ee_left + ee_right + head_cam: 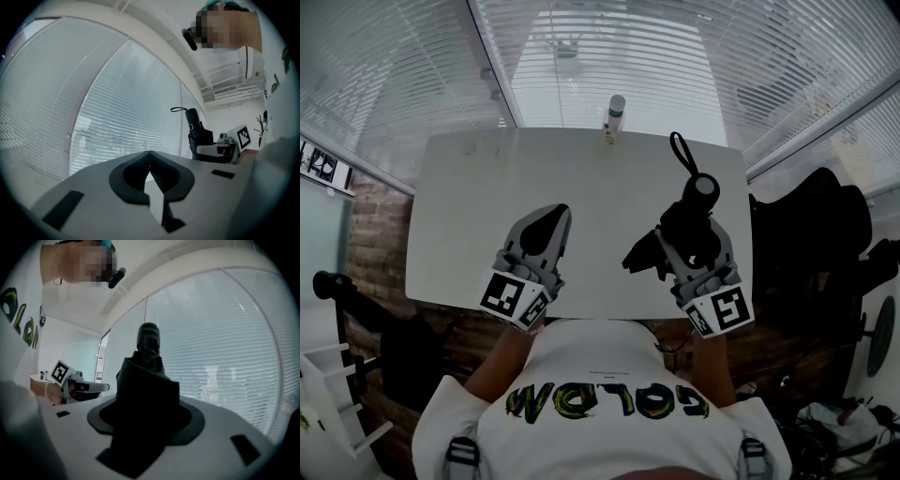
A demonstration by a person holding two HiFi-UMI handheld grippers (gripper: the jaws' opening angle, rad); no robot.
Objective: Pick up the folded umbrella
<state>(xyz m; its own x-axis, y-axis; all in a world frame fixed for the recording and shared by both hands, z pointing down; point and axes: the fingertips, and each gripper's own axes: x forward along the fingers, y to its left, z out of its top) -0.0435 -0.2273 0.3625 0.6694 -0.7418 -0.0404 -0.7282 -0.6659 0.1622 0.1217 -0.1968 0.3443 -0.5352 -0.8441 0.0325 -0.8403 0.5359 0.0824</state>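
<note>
The right hand-held gripper point(686, 246) clamps the black folded umbrella point(698, 202), its wrist loop point(680, 150) toward twelve o'clock; the left hand-held gripper point(547, 228), at nine o'clock, sits closed, empty.

A white T-shirt point(581, 361) bears large yellow-green, black-edged letters point(609, 401); one group looks like "GOLD", the rest unsure; two white cubes point(514, 298) point(727, 311) carry square black-and-white code markers without letters; the small white bottle's point(615, 114) label is unreadable.
</note>
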